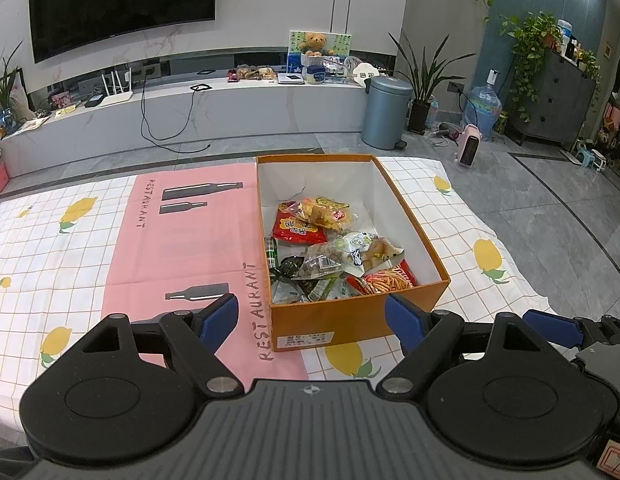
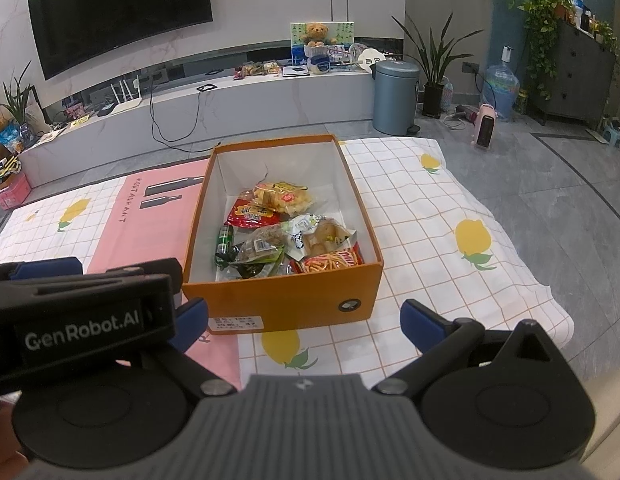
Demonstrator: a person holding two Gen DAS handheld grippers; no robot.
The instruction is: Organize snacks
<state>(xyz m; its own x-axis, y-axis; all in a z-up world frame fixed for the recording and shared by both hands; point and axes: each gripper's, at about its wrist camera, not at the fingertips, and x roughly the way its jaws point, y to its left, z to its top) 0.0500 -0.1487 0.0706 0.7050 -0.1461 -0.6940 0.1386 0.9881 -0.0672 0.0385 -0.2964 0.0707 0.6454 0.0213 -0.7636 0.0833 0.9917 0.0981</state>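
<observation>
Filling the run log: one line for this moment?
left gripper open | right gripper open | snacks in box | nothing held

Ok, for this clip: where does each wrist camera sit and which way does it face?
Left wrist: on the left gripper, open, looking forward and down at the orange box of snacks; the right gripper's finger shows at right.
Right wrist: on the right gripper, open, facing the same box from slightly right; the left gripper's body shows at left.
Shared: box, tablecloth, TV.
</observation>
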